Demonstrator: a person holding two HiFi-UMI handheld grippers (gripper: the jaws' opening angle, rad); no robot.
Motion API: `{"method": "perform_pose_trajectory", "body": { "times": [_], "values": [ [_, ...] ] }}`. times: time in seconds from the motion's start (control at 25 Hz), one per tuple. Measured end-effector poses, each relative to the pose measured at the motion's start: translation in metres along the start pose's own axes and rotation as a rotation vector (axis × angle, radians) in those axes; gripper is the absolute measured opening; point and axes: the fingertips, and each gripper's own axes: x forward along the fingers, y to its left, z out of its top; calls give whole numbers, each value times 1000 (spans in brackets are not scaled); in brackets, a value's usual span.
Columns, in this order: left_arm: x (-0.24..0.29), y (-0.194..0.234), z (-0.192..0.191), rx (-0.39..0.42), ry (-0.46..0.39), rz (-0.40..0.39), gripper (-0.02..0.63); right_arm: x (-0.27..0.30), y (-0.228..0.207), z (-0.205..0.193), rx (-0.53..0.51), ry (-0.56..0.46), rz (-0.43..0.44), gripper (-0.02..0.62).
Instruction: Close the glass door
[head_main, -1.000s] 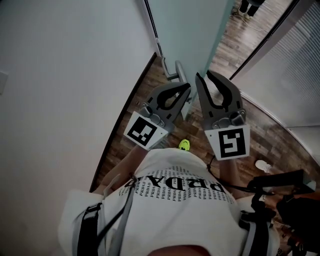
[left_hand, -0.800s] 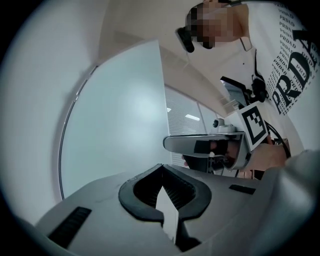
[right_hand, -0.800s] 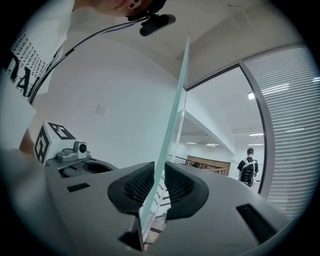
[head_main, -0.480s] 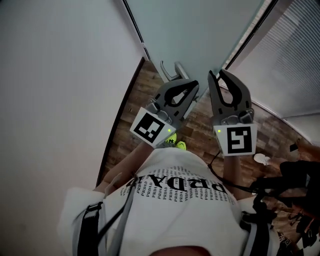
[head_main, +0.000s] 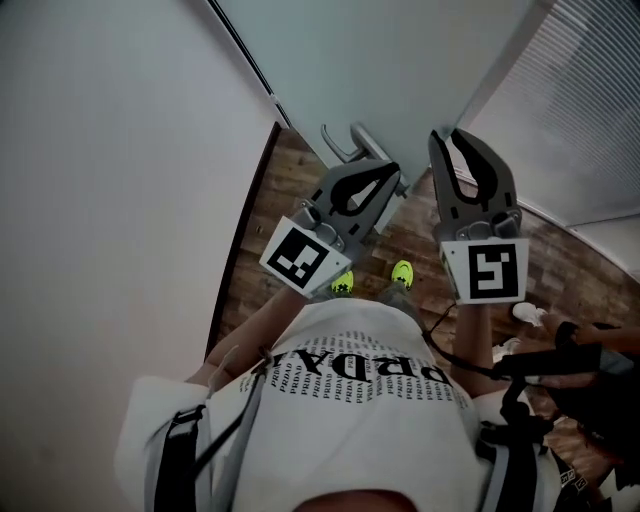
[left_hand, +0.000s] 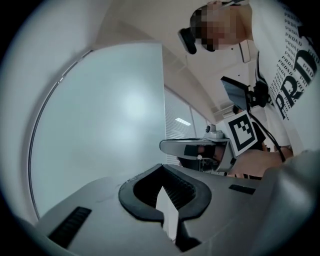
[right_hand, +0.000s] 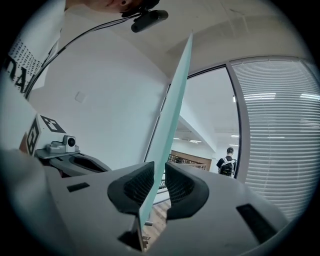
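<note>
- Right up close, a person in a white printed T-shirt (head_main: 350, 400) stands at the door with a pair of tongs in each hand, marker cubes (head_main: 297, 257) facing up.
- Below them, two neon-yellow shoes (head_main: 342, 283) stand on the dark wood floor (head_main: 295, 170).
- On the left, the left gripper (head_main: 390, 175) points at the door just beside the metal door handle (head_main: 345, 145). Its jaws are closed tip to tip. A thin pale sliver (left_hand: 167, 217) shows in the hollow between the pads, and I cannot tell what it is.
- Over on the right, the right gripper (head_main: 447, 133) is held a little higher and straddles the free edge of the glass door (head_main: 400, 60). In the right gripper view the pane runs edge-on between the two pads, which are closed in to the thickness of the glass.
- Beyond the tongs, the door is a pale green-tinted panel standing at an angle. It lies between the white wall (head_main: 110, 200) on the left and the slatted blinds (head_main: 590, 110) on the right.
- Far off past the door's edge, someone with a backpack (right_hand: 227, 162) stands in a lit corridor.
</note>
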Motion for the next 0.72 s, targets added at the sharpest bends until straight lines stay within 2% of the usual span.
{"method": "perform_pose_trajectory", "body": {
  "times": [0.12,0.24,0.36,0.52,0.72],
  "values": [
    [-2,7,4,11,-26,33,-9,6,5,11,-19,-35,47,57],
    [-9,10,0,19,-49,102,-9,8,15,12,-35,-41,129,57],
    [-15,11,-12,47,-53,162,-9,7,22,6,-54,-43,174,57],
    [-12,14,-12,53,-63,199,-9,6,19,5,-70,-58,175,57],
    [-7,14,-8,43,-78,183,-9,4,13,9,-70,-59,146,57]
  ]
}}
